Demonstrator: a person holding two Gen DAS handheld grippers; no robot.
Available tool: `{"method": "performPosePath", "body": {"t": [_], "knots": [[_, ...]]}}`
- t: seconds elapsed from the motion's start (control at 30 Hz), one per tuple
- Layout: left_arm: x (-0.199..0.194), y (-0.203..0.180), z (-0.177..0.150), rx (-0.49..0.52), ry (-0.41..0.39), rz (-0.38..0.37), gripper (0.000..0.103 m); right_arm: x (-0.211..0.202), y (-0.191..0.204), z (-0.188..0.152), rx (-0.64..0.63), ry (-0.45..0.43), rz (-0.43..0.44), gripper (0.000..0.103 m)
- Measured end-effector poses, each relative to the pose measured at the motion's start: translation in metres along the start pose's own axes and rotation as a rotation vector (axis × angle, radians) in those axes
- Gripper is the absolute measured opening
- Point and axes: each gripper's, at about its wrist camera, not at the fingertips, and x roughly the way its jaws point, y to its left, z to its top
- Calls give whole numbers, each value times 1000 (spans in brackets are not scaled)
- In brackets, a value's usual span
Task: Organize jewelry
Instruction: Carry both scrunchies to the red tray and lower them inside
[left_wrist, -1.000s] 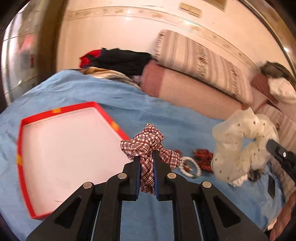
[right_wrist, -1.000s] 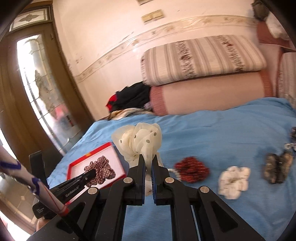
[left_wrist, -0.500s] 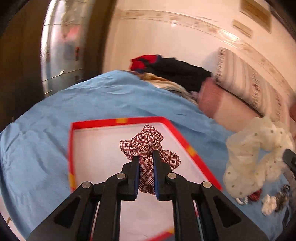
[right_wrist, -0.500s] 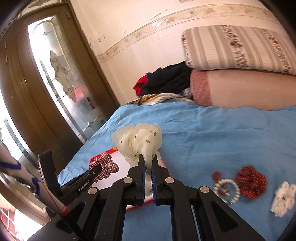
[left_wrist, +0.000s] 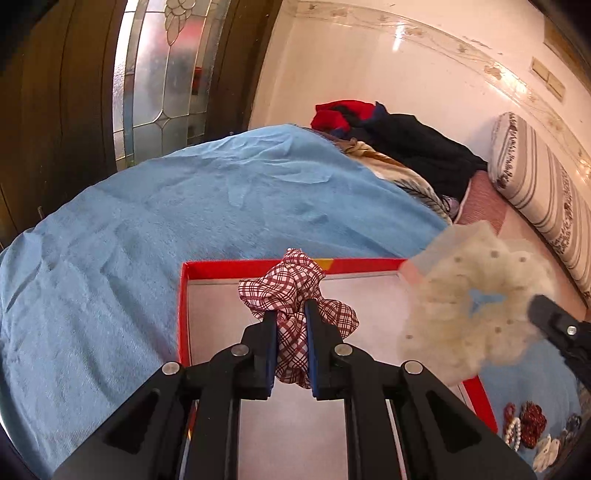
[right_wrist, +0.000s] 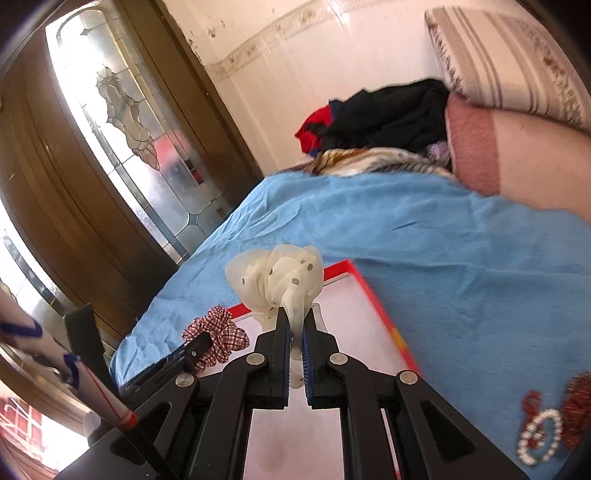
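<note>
Plaid scrunchie (left_wrist: 295, 295) upright in left tool (left_wrist: 290, 325)

A crumpled maroon-and-white plaid fabric scrunchie (left_wrist: 295, 291) hangs above the shallow red-rimmed tray with a pale floor (left_wrist: 255, 264), which lies flat on the blue bedspread. A sheer cream dotted scrunchie (right_wrist: 275, 277) is bunched upright over the tray's right part. A white pearl bracelet (right_wrist: 540, 435) and dark red beaded pieces (left_wrist: 532, 421) lie on the bedspread beyond the tray's right rim.

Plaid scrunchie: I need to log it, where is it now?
The plaid scrunchie is pinched in the left gripper, held above the red-rimmed tray; the cream scrunchie hangs to its right.
</note>
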Motion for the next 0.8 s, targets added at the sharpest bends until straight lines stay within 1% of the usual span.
{"method": "performPosePath", "body": {"t": [0.07, 0.23, 0.37, 0.47, 0.57, 0.63, 0.67, 0.7, 0.73, 0.8], "knots": [[7, 1, 2, -7, 5, 5, 11, 16, -1, 1, 23, 23, 22, 6], [15, 0, 3, -17, 11, 9, 11, 50, -8, 2, 56, 71, 32, 6], [21, -2, 0, -7, 19, 26, 12, 70, -18, 4, 67, 109, 15, 6], [24, -2, -1, -14, 23, 29, 13, 80, -23, 6, 58, 120, -13, 6], [27, -3, -1, -11, 23, 43, 19, 91, -28, 9, 47, 131, -42, 6], [28, -3, -1, -10, 28, 53, 29, 99, -32, 9, 44, 151, -55, 7], [29, -3, -1, -9, 28, 56, 37, 101, -34, 9, 40, 155, -63, 9], [29, -3, -1, -7, 27, 55, 42, 104, -36, 8, 35, 158, -71, 9], [29, -3, -1, -6, 25, 56, 44, 106, -38, 8, 31, 169, -75, 9], [28, -3, 0, -4, 18, 55, 51, 108, -43, 7, 39, 179, -79, 12]]}}
